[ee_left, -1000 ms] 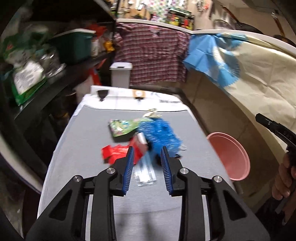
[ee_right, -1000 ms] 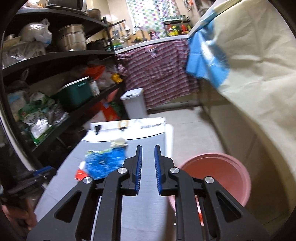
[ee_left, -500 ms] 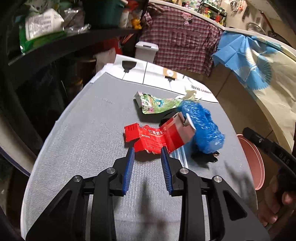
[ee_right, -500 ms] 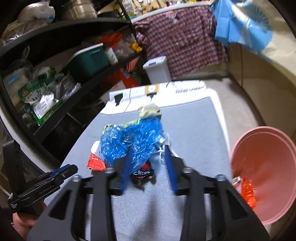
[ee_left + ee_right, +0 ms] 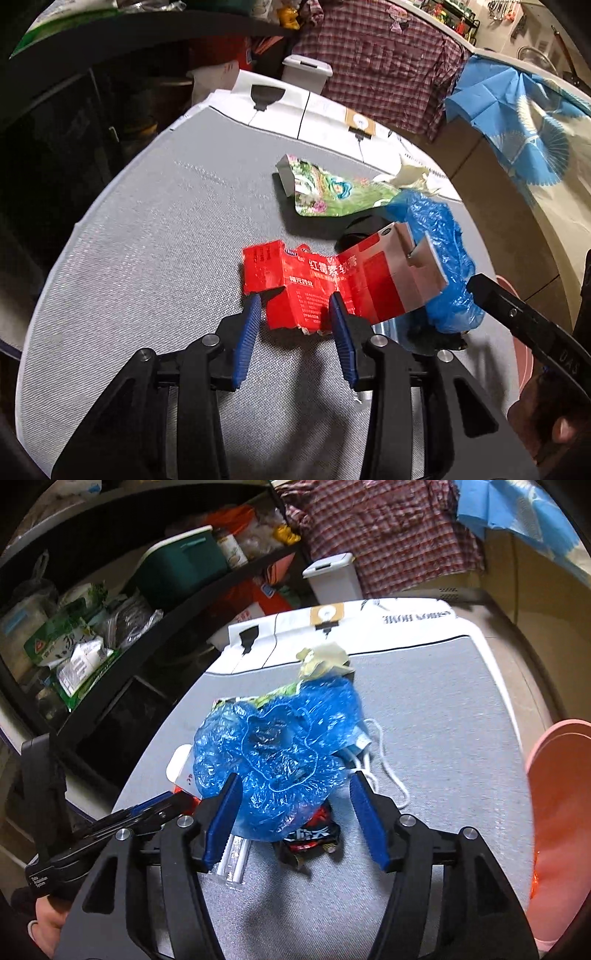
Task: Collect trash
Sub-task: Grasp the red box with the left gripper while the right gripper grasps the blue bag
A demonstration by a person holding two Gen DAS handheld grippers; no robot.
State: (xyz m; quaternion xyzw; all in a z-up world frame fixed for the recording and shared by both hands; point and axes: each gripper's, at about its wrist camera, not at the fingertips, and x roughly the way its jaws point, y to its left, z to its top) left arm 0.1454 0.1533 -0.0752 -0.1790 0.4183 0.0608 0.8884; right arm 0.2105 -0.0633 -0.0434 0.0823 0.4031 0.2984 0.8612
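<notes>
Fingers [image 5: 246, 325] of left gripper [image 5: 293, 314] spread wider than before, now straddling red carton's [image 5: 314, 288] near edge, right gripper [image 5: 295, 801] jaws just opened from near-shut, now flanking blue bag [image 5: 277, 753] on grey table [image 5: 147, 240], both dropped closer, pink basin [image 5: 561, 812] beside table.

Grey padded table [image 5: 155, 229] carrying the litter: flattened red carton [image 5: 314, 284], green wrapper [image 5: 325, 188], crumpled blue plastic [image 5: 280, 746]. White string [image 5: 388, 760] trails beside the plastic.
</notes>
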